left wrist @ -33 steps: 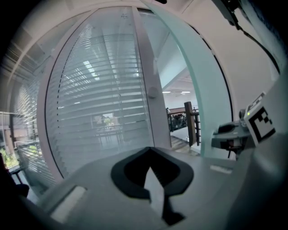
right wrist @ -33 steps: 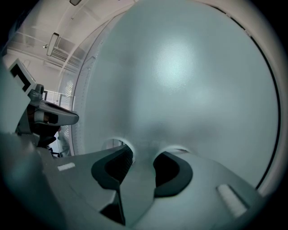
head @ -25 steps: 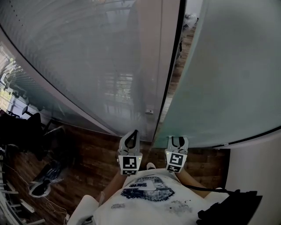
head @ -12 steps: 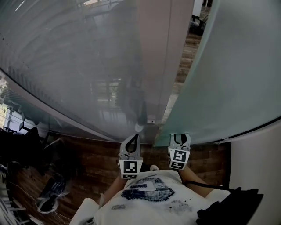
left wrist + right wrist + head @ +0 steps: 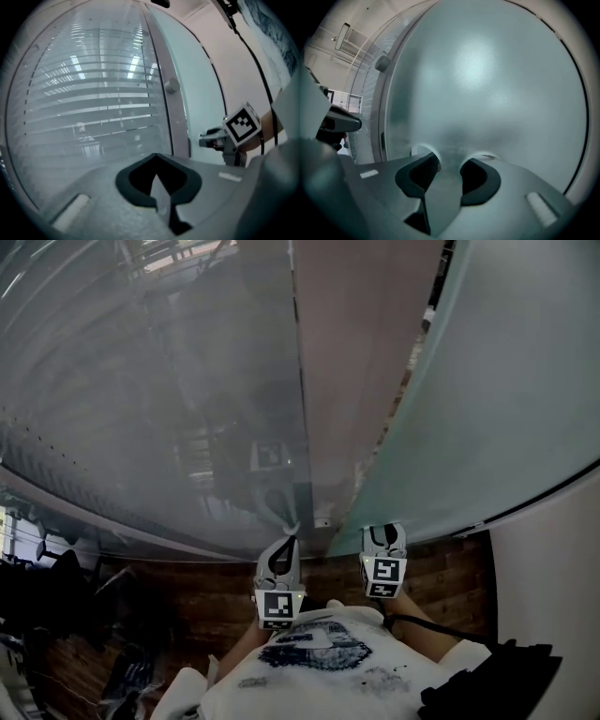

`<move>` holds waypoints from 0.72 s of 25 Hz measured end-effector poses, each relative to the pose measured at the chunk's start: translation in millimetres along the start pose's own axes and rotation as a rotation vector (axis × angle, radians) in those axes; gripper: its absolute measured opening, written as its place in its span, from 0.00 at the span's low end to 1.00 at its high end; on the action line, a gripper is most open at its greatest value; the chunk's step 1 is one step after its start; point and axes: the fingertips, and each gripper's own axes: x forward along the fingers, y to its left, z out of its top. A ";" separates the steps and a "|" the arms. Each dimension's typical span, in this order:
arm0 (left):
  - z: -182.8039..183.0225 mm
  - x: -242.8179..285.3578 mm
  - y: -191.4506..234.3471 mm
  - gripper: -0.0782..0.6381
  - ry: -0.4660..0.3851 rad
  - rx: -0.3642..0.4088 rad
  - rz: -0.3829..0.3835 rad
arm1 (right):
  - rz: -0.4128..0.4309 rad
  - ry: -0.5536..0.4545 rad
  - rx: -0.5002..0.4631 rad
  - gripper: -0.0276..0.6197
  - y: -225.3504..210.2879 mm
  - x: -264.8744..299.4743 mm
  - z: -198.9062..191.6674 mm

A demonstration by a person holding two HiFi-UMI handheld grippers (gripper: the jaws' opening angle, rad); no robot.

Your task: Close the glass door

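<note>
The right claw (image 5: 447,158) stands wide with nothing between its jaws, tips close up to the frosted door (image 5: 487,84) — contact unclear. The left claw (image 5: 157,159) is closed and empty, aimed at the post (image 5: 176,126) beside the blinds (image 5: 84,93). A narrow gap (image 5: 408,381) separates door and post — the door is ajar.

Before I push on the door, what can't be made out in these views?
- Right gripper view: whether the right tool touches the frosted glass door; its tips blur into the frosting.
- Every view: whatever lies behind the door; the frosting hides it.
- Head view: the door's far end, cut off by the picture's top edge.
</note>
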 end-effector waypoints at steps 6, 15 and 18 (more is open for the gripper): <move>2.6 3.8 4.7 0.11 0.005 0.046 -0.059 | -0.011 -0.012 0.002 0.25 -1.2 14.2 3.9; 12.9 4.2 2.0 0.11 0.003 0.037 -0.088 | -0.015 -0.020 0.002 0.25 -4.6 29.5 8.7; 13.8 3.9 3.3 0.11 0.001 0.038 -0.083 | -0.019 -0.025 0.001 0.25 -4.1 27.9 9.6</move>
